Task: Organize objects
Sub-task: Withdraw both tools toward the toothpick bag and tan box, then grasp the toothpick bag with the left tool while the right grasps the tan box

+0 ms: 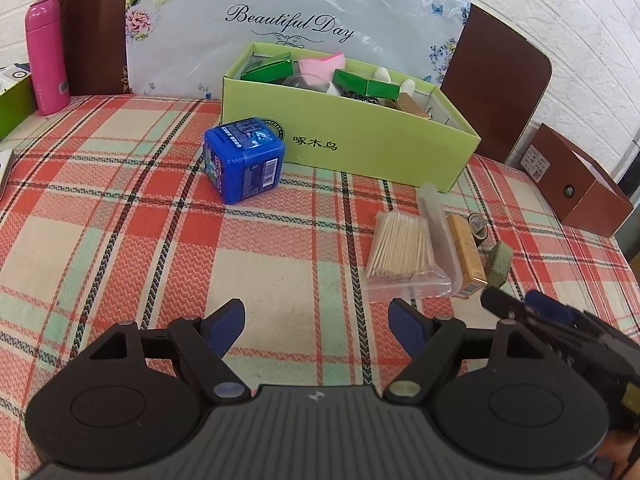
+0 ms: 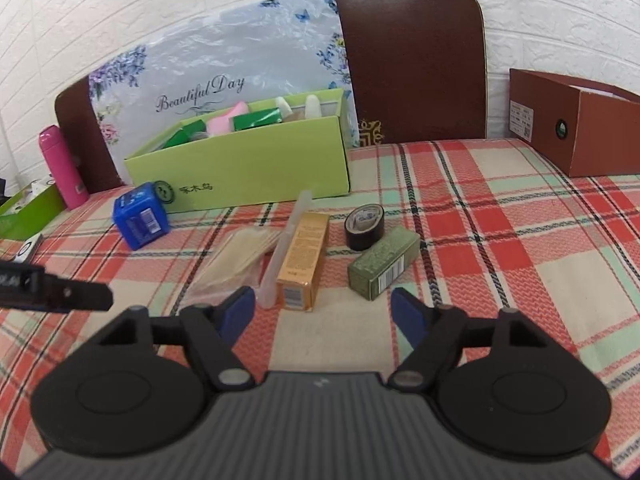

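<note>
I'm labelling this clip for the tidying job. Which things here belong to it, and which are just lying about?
Likely part of the job:
green box, already holding items
blue cube
toothpick bag
gold carton
green carton
tape roll
left gripper and right gripper, both open and empty

Likely just lying about:
pink flask
brown box
chair back

A domestic room, with a table pushed against the wall.

The plaid tablecloth (image 2: 500,240) in red, cream and mint, the two dark brown chair backs (image 2: 412,64) against a white brick-pattern wall (image 1: 560,20), and the floral "Beautiful Day" plastic sheet (image 1: 296,12) indicate a home. Everyday household items support this: a pink flask (image 1: 46,56), a green shoebox (image 1: 348,136) of small goods, a brown shoebox (image 2: 576,128), and a bag of toothpicks (image 1: 404,248).
</note>
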The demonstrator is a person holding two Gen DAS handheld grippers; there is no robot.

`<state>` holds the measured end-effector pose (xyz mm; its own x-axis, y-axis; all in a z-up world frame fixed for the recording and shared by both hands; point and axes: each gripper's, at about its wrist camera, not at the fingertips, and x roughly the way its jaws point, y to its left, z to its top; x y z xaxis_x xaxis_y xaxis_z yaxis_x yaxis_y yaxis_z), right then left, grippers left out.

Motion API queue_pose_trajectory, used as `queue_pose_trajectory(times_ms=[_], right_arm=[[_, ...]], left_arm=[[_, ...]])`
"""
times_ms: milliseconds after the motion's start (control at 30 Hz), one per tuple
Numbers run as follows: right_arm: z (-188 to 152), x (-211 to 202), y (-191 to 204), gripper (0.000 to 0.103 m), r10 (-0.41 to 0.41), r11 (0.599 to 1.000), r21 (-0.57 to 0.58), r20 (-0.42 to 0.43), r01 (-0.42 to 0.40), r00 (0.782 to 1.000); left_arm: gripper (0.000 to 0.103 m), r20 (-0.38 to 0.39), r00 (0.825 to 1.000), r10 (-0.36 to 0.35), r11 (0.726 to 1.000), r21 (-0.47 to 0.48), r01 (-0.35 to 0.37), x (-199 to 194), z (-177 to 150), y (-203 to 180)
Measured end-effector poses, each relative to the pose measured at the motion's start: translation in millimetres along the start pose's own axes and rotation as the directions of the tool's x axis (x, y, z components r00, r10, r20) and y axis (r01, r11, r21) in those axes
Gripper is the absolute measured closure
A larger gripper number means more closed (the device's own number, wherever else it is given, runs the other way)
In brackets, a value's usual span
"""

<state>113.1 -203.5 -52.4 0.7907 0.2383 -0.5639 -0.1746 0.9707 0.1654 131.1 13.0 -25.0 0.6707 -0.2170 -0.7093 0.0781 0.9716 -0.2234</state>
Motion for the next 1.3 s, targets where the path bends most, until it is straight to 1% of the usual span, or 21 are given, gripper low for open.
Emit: queue_pose_trajectory(times_ms=[33, 100, 167, 267, 400, 533, 600, 667, 700, 733, 767, 800, 867, 900, 1000, 1067, 1100, 1167, 1200, 1267, 1300], right_arm=[[2, 5, 1, 0.038, 0.01, 1.0, 0.003, 0.0, -0.01, 1.0], [6, 13, 3, 0.053, 0.021, 1.0, 0.007, 0.0, -0.021, 1.0], [8, 24, 4, 0.06, 0.027, 1.0, 0.01, -0.02, -0.027, 0.999], [5, 27, -3, 0.079, 0.05, 0.998, 0.04, -0.034, -0.049, 0.998], [-1, 13, -13, 0.08, 0.039, 0.999, 0.039, -0.035, -0.037, 0.999], [-9, -10, -18, 0.08, 0.042, 0.999, 0.019, -0.049, -0.042, 0.998], [-14, -21, -19, 0.08, 0.066, 0.998, 0.022, -0.065, -0.065, 0.996], [-18, -28, -26, 0.08, 0.128, 0.988, 0.092, -0.079, -0.121, 0.989], [-20, -29, -31, 0.08, 0.156, 0.981, 0.132, -0.087, -0.143, 0.984], [-22, -30, -35, 0.08, 0.162, 0.976, 0.16, -0.091, -0.146, 0.983], [-23, -31, -37, 0.079, 0.139, 0.978, 0.168, -0.081, -0.123, 0.987], [-24, -33, -38, 0.075, 0.106, 0.983, 0.16, -0.07, -0.094, 0.992], [-23, -35, -37, 0.074, 0.027, 0.991, 0.129, -0.055, -0.019, 0.998], [-22, -35, -36, 0.067, -0.004, 0.994, 0.106, -0.05, 0.009, 0.999], [-20, -34, -28, 0.051, -0.021, 0.999, 0.041, -0.029, 0.022, 0.999], [-19, -28, -18, 0.047, -0.013, 1.0, -0.016, -0.037, 0.012, 0.999], [-19, -23, -13, 0.047, -0.017, 0.999, -0.049, -0.039, 0.016, 0.999], [-21, -13, -5, 0.048, -0.038, 0.995, -0.098, -0.043, 0.034, 0.998], [-22, -8, -2, 0.057, -0.043, 0.994, -0.107, -0.06, 0.037, 0.997], [-26, -5, 1, 0.072, -0.037, 0.994, -0.105, -0.098, 0.027, 0.994], [-28, -8, 4, 0.072, -0.023, 0.993, -0.118, -0.102, 0.011, 0.995]], left_arm=[[0.021, 0.0, 1.0, -0.004, 1.0, 0.0, 0.004, 1, 0, 0], [0.021, -0.001, 1.0, -0.019, 1.0, 0.006, 0.019, 3, -1, -2], [0.021, -0.01, 0.999, -0.035, 0.999, 0.015, 0.035, 7, 0, -5], [0.021, -0.018, 0.998, -0.061, 0.998, 0.033, 0.061, 16, 2, -14], [0.021, -0.024, 0.995, -0.097, 0.995, 0.035, 0.098, 41, 14, -28], [0.021, -0.036, 0.994, -0.1, 0.994, 0.03, 0.101, 73, 26, -45], [0.021, -0.032, 0.995, -0.098, 0.994, 0.033, 0.099, 86, 29, -51], [0.021, -0.012, 0.997, -0.08, 0.995, 0.056, 0.08, 93, 32, -57], [0.029, -0.001, 0.997, -0.074, 0.994, 0.084, 0.074, 95, 32, -60], [0.054, 0.0, 0.998, -0.063, 0.991, 0.114, 0.063, 96, 31, -62], [0.067, -0.002, 0.999, -0.05, 0.987, 0.152, 0.05, 94, 29, -64], [0.073, -0.006, 0.999, -0.041, 0.982, 0.182, 0.041, 92, 28, -65], [0.076, -0.029, 0.997, -0.067, 0.979, 0.189, 0.072, 80, 22, -59], [0.077, -0.038, 0.996, -0.082, 0.979, 0.187, 0.087, 73, 17, -55], [0.077, -0.042, 0.996, -0.08, 0.98, 0.18, 0.086, 48, -2, -39], [0.075, -0.04, 0.997, -0.071, 0.984, 0.159, 0.076, 37, -13, -30], [0.069, -0.041, 0.997, -0.068, 0.986, 0.148, 0.073, 34, -16, -25], [0.048, -0.04, 0.997, -0.069, 0.988, 0.134, 0.074, 32, -18, -20], [0.039, -0.035, 0.997, -0.062, 0.989, 0.129, 0.066, 32, -18, -19], [0.039, -0.026, 0.999, -0.039, 0.991, 0.128, 0.042, 31, -17, -19], [0.039, -0.028, 0.999, -0.038, 0.991, 0.129, 0.042, 31, -17, -19]])
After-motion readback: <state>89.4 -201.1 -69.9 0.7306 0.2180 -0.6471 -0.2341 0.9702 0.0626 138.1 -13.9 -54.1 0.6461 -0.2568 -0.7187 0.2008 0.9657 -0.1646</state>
